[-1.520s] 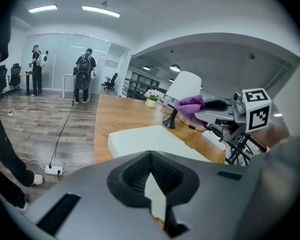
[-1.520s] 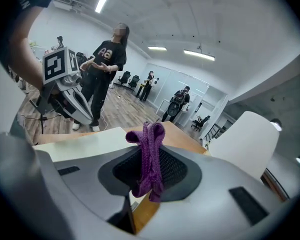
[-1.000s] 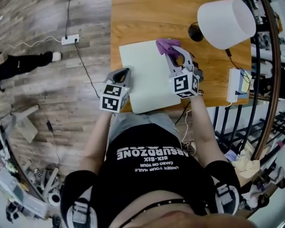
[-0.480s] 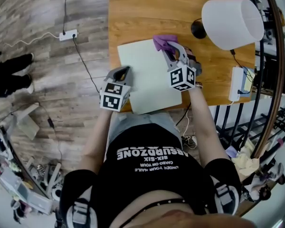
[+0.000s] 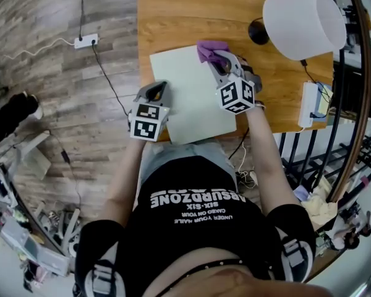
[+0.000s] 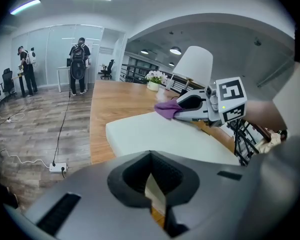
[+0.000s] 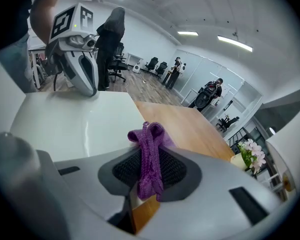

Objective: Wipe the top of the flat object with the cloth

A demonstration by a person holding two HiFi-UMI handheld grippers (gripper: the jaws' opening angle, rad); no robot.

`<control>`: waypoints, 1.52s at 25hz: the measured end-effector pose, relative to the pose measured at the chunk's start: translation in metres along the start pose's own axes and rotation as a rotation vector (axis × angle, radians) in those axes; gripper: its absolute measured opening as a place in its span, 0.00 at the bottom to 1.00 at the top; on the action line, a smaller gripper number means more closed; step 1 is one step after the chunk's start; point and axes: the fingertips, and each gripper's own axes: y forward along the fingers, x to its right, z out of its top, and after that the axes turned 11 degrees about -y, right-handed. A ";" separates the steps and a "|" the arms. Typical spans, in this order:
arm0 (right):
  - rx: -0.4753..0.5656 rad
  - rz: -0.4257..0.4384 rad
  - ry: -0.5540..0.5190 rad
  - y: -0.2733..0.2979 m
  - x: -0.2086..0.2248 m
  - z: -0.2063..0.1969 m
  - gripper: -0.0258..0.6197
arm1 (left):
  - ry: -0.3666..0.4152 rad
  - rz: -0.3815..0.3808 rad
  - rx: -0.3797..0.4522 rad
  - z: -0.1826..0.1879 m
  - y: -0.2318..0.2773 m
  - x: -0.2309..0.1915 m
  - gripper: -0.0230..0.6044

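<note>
At the upper left of the head view, a white power strip (image 5: 86, 40) lies on the grey-brown plank floor (image 5: 49, 85). Its dark cable (image 5: 108, 82) trails down toward the near left corner of the orange-brown wooden table (image 5: 191, 8).

Just right of that, the left gripper (image 5: 159, 86) has its jaws closed together with nothing between them, and its tips sit at the left edge of the pale flat rectangular board (image 5: 185, 98). The board lies on the near part of the table, in the middle of the frame.

A bunched purple cloth (image 5: 210, 48) sits on the board's far right corner. The right gripper (image 5: 219, 59) is clamped on it, and in its own view the fabric stands pinched upright between the pads.

Further right, a black round lamp base (image 5: 258, 33) stands on the wood. The big white lamp shade (image 5: 303, 23) above it covers much of the table's upper right. A small white box (image 5: 310, 104) rests near the right table edge. Black metal rack bars (image 5: 352, 104) fill the right side of the frame.
</note>
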 end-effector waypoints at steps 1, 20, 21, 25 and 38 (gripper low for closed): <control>0.003 0.004 0.005 -0.001 0.000 0.000 0.19 | -0.007 -0.002 0.000 0.000 0.000 0.000 0.06; -0.006 0.034 -0.005 -0.009 -0.011 -0.002 0.19 | 0.016 0.022 0.010 0.000 0.002 -0.002 0.06; -0.007 0.034 -0.005 -0.009 -0.011 -0.002 0.19 | 0.016 0.023 0.011 0.000 0.001 -0.002 0.06; -0.009 0.034 -0.004 -0.013 -0.015 -0.003 0.19 | 0.014 0.028 0.015 0.000 0.001 -0.003 0.06; -0.018 0.036 0.003 -0.026 -0.033 -0.005 0.19 | -0.002 0.028 0.017 0.001 0.002 -0.007 0.06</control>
